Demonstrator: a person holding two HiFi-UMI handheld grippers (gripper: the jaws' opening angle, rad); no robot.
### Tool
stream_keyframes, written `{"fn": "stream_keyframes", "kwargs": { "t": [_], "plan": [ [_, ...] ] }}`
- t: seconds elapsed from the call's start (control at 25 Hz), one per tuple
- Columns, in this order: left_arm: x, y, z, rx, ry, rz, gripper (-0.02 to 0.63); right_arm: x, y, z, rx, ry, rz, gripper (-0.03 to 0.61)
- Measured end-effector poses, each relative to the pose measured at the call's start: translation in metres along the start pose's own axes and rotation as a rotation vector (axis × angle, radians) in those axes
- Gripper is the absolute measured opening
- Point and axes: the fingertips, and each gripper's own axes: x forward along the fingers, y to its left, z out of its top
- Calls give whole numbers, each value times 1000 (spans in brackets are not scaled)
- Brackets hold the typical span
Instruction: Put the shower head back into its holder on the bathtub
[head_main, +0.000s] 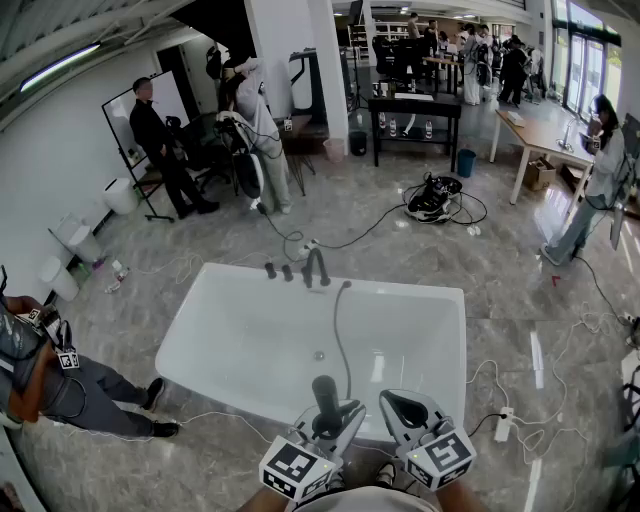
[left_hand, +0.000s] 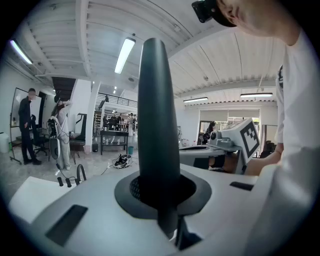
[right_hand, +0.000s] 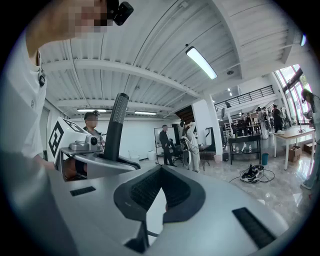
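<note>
A dark, slim shower head stands upright in my left gripper, whose jaws are shut on its handle, over the near rim of the white bathtub. Its hose runs across the tub to the black faucet and holder on the far rim. In the left gripper view the shower head rises out of the left gripper, with the faucet far off. My right gripper hovers just to the right, shut and empty. The right gripper view shows its jaws together and the shower head to the left.
A person crouches on the floor left of the tub. Others stand at the back left. Cables and a power strip lie on the floor to the right. A black table and a wooden table stand far behind.
</note>
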Motion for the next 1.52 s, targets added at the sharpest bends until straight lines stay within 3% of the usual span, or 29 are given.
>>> {"fn": "stream_keyframes", "kwargs": {
  "t": [0.68, 0.88, 1.16, 1.52],
  "plan": [
    [16, 4, -6, -17, 2, 2, 37, -1, -6, 0, 1, -7, -4, 14],
    [19, 2, -9, -24, 9, 1, 37, -9, -6, 2, 33, -45, -3, 14],
    [28, -2, -8, 3, -15, 9, 37, -23, -11, 6, -4, -105, -19, 14],
    [85, -42, -6, -2, 40, -98, 37, -78, -67, 6, 20, -116, -177, 14]
  ]
}}
